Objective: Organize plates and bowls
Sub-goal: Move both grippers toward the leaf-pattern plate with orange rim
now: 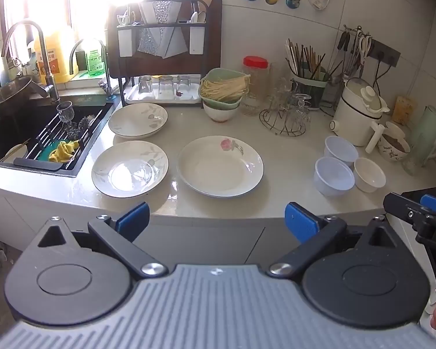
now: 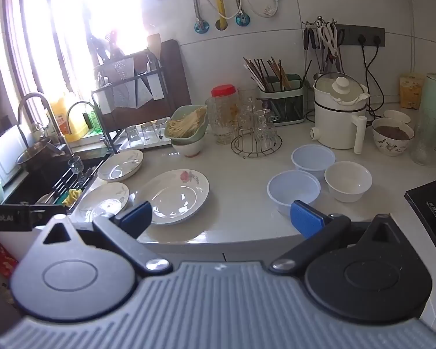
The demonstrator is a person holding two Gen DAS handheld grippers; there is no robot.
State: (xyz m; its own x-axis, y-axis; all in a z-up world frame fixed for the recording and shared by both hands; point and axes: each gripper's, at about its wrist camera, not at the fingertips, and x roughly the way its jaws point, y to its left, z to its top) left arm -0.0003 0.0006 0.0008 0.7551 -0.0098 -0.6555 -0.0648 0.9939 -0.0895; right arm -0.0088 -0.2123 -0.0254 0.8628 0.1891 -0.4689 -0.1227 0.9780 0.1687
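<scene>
Three plates lie apart on the white counter: a pink-flower plate [image 1: 220,166] [image 2: 171,196] in the middle, a grey-leaf plate [image 1: 130,168] [image 2: 104,200] at front left, another grey-leaf plate [image 1: 138,119] [image 2: 120,165] behind it. Three small white bowls [image 1: 334,176] [image 2: 294,192] cluster at the right. My left gripper [image 1: 216,222] is open and empty, in front of the counter edge, facing the plates. My right gripper [image 2: 221,222] is open and empty, near the counter edge between the flower plate and the bowls.
A black sink [image 1: 29,133] with a rack, glass and yellow cloth sits at left. A dish rack [image 1: 160,46], a noodle bowl stack [image 1: 223,93], a glass stand [image 1: 284,116], a chopstick holder [image 1: 308,81], a white pot [image 1: 360,110] and a black hob [image 2: 433,203] stand around.
</scene>
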